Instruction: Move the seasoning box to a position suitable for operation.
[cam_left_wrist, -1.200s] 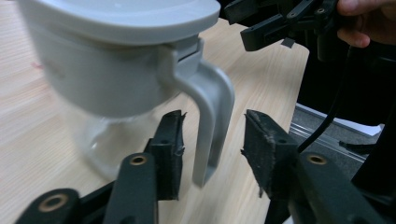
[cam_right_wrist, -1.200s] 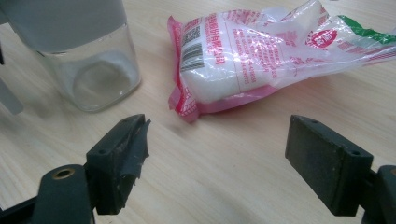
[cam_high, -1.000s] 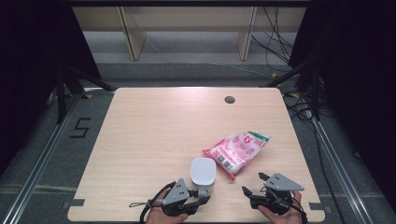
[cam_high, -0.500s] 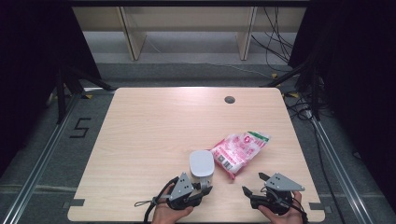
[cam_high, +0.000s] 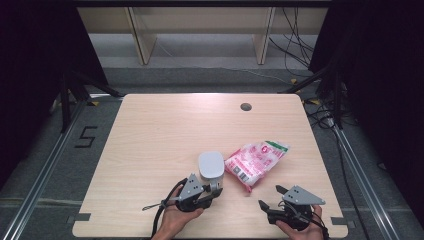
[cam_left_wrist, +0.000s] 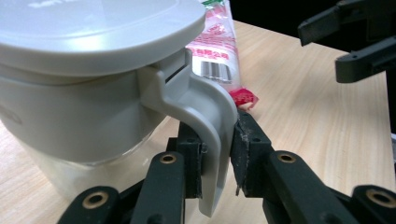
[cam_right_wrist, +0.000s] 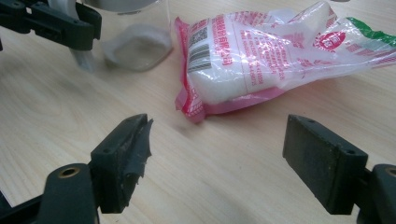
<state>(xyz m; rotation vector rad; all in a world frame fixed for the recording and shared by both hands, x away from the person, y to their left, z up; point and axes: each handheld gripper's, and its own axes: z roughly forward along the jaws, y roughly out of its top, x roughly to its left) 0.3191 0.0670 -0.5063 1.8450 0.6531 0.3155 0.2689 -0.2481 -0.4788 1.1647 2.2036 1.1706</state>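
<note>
The container (cam_high: 211, 166), a clear-walled tub under a grey lid, stands upright on the worktop (cam_high: 150, 145) directly ahead of the fingers of the left gripper (cam_high: 214, 188). Its grey handle (cam_left_wrist: 212, 130) hangs down the side that faces those fingers, and the lid's longer side runs away from them toward the far edge of the worktop. In the left gripper view the handle sits between the two black fingers (cam_left_wrist: 250, 158), which are drawn in narrow and press on it from either side, so the container is gripped by its handle with the body just beyond the fingertips. In the right gripper view a little white powder shows through the clear wall at the bottom of the container (cam_right_wrist: 135, 44). Just beside the container, on the side toward the right gripper, lies the pink and white bag (cam_high: 256, 161), flat on the worktop, with its long axis slanting from the barcoded end near the fingers out to the green-tipped end farther off. The right gripper (cam_high: 270, 197) rests low at the near edge of the worktop with its fingers (cam_right_wrist: 122, 161) spread wide and nothing between them; the bag's (cam_right_wrist: 261, 56) near pink seam lies a little ahead of them and apart from them. A small dark hole (cam_high: 245, 106) sits far beyond both grippers.
</note>
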